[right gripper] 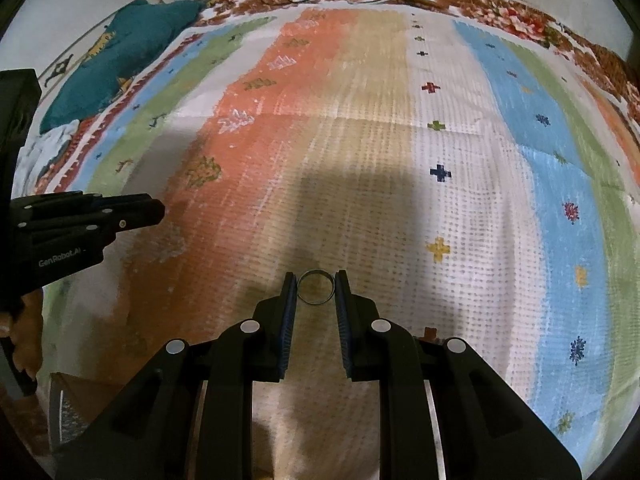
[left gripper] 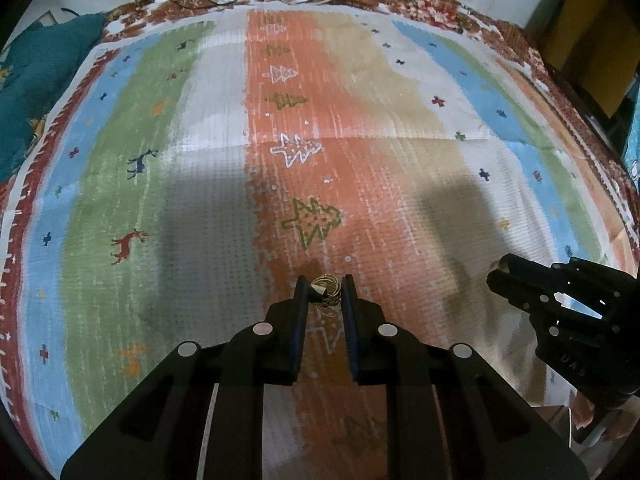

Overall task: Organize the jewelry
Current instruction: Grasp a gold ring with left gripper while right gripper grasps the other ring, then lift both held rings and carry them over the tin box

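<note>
Pinching across its outer edge, the right gripper (right gripper: pixel 316 289) holds a plain metal ring (right gripper: pixel 316 287) between its fingertips at lower centre of the right wrist view, above the striped blanket (right gripper: pixel 400 140). That ring looks stiff, light and smooth, so it could slip or pop out; a squeeze across the widest part seems safest. In the left wrist view, lower centre, the left gripper (left gripper: pixel 325 290) is clamped on a cluster of thin gold rings (left gripper: pixel 329 290) with a small tag, some loops hanging below the tips. Those fine wires probably bend easily and want a gentle grip around the bunch. The other gripper (left gripper: pixel 504 276) shows at right, closed on something pale.
</note>
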`<act>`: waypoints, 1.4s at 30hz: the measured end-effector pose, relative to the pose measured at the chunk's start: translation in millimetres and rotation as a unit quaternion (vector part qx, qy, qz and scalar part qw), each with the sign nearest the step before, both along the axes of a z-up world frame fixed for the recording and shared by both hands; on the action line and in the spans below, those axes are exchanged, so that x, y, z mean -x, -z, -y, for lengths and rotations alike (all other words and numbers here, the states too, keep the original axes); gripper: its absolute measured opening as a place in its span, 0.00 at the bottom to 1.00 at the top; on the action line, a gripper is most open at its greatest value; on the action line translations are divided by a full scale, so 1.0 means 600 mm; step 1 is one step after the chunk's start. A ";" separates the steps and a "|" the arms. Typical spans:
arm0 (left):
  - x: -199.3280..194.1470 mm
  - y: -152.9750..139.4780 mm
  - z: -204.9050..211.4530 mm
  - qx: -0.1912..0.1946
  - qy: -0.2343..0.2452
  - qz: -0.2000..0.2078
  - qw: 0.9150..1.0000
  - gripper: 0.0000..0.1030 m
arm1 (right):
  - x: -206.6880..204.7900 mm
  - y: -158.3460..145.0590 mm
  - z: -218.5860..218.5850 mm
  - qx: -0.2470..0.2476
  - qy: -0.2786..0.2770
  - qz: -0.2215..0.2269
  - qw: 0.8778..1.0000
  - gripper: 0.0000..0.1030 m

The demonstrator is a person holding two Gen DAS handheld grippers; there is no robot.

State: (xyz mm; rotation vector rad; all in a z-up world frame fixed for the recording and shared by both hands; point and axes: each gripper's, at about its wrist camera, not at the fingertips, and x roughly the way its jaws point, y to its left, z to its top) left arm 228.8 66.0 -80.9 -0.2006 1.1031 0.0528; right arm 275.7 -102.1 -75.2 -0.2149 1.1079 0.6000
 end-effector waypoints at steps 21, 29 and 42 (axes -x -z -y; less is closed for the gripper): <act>0.066 -0.066 0.032 0.000 0.004 0.071 0.997 0.16 | 0.061 -0.082 0.016 -0.055 -0.011 0.065 0.996 0.20; 0.088 -0.090 0.035 0.006 0.007 0.089 0.996 0.16 | 0.096 -0.105 0.025 -0.064 -0.023 0.077 0.995 0.20; 0.147 -0.110 0.058 0.006 0.017 0.106 0.994 0.16 | 0.140 -0.127 0.041 -0.076 -0.032 0.092 0.992 0.20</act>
